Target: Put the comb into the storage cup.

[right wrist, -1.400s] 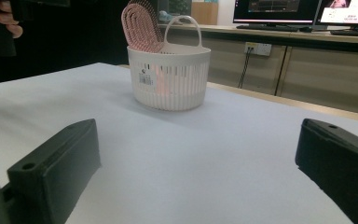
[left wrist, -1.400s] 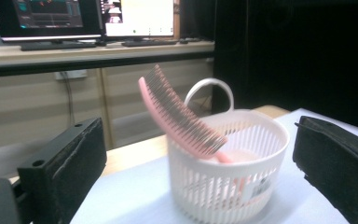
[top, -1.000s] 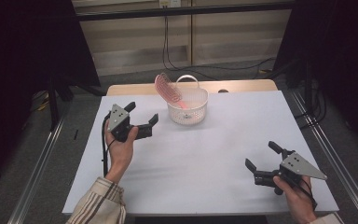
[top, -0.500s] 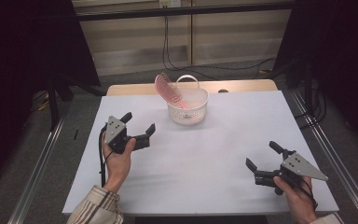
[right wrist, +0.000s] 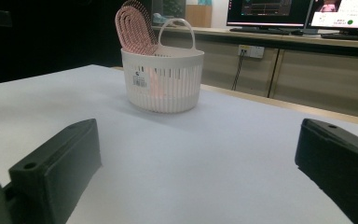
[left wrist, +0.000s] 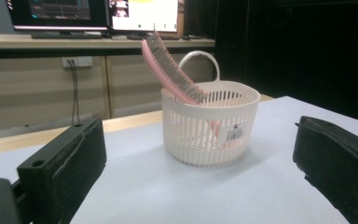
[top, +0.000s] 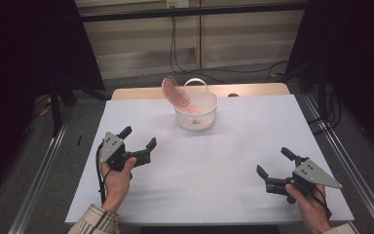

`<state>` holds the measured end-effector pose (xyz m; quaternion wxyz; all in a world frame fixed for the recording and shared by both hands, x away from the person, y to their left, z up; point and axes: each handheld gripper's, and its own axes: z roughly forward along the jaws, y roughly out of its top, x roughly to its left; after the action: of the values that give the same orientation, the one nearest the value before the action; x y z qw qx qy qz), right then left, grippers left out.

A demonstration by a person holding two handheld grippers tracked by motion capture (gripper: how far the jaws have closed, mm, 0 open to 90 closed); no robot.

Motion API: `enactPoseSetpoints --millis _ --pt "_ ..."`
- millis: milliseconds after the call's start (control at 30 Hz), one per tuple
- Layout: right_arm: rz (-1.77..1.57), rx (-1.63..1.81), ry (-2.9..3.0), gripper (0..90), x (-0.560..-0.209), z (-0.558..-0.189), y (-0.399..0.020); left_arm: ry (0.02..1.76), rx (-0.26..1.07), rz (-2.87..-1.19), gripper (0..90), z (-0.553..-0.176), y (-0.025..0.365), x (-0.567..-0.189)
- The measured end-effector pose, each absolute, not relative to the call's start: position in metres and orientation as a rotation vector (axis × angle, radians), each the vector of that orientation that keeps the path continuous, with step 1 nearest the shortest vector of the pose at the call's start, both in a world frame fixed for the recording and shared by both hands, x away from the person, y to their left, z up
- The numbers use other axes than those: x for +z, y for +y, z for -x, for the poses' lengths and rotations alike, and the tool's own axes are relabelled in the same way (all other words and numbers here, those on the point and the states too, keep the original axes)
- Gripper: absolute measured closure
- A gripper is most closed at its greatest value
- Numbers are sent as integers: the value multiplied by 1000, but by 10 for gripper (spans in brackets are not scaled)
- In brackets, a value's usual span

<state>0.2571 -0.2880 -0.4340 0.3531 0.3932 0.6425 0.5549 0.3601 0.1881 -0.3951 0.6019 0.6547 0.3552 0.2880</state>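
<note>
While both jaws are gaping on nothing, the left tool (top: 138, 141) and right tool (top: 271, 167) are hovering near the tabletop's (top: 233, 151) front edge. Far across it, a pink oval plastic hairbrush (top: 175, 94) is leaning in a white slotted plastic basket (top: 196, 111).

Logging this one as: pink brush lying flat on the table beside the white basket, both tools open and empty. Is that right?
Not quite. The brush is not on the table: it stands tilted inside the basket, head sticking out above the rim, as the left gripper view shows. The rest holds: the left tool and right tool are both open and empty.
</note>
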Motion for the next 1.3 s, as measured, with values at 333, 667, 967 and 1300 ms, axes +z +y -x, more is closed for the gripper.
enactPoseSetpoints --millis 333,667,967,1300 --pt "-1019 1437 1658 0 -434 -257 -288 824 672 -1504 27 -345 194 -398" --pt "-1021 1434 1648 0 -433 -256 -288 826 651 -1507 25 -333 200 -402" --pt "-1016 1429 1650 0 -433 -256 -288 851 691 -1503 26 -322 210 -409" --pt "-1023 1432 1647 0 -433 -256 -288 851 698 -1479 25 -308 217 -411"
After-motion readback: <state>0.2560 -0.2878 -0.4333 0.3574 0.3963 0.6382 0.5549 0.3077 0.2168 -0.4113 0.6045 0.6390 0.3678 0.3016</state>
